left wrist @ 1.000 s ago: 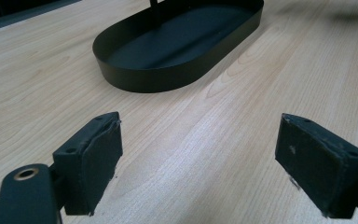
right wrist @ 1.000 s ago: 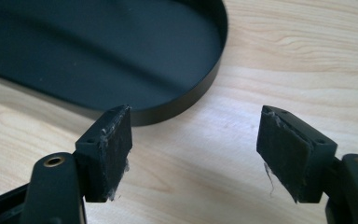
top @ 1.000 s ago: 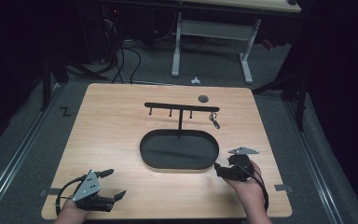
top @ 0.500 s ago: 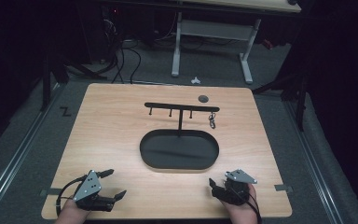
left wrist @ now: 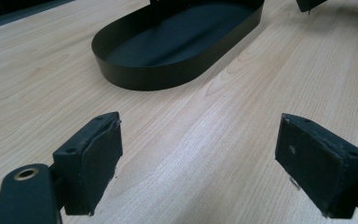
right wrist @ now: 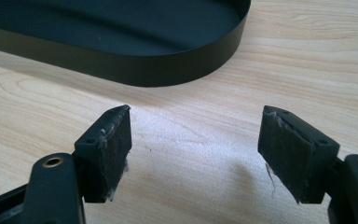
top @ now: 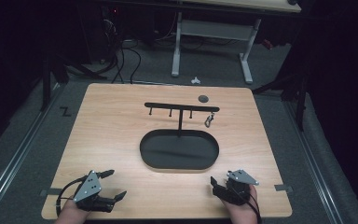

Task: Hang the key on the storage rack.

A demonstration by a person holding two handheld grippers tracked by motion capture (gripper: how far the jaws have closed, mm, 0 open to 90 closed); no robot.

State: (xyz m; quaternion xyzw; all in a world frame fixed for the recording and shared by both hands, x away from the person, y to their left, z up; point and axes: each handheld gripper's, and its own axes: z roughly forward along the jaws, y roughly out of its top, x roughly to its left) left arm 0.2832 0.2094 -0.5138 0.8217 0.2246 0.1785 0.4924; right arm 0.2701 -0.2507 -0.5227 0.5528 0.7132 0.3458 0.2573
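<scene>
Table [top: 121, 121]: pale wood grain, bare between both grippers.
Tray [top: 179, 150]: black oval, thin upright wall, just ahead of both.
Left gripper [top: 113, 185]: padded jaws spread, empty.
Right gripper [top: 216, 185]: frayed pads apart, empty.

The item hanging on the rack [top: 182, 108] at its right end is too small to identify. The tray [left wrist: 177, 44] is cut off by the top edge in both gripper views. The person's hands [top: 242, 212] are cropped at the high view's bottom edge.
</scene>
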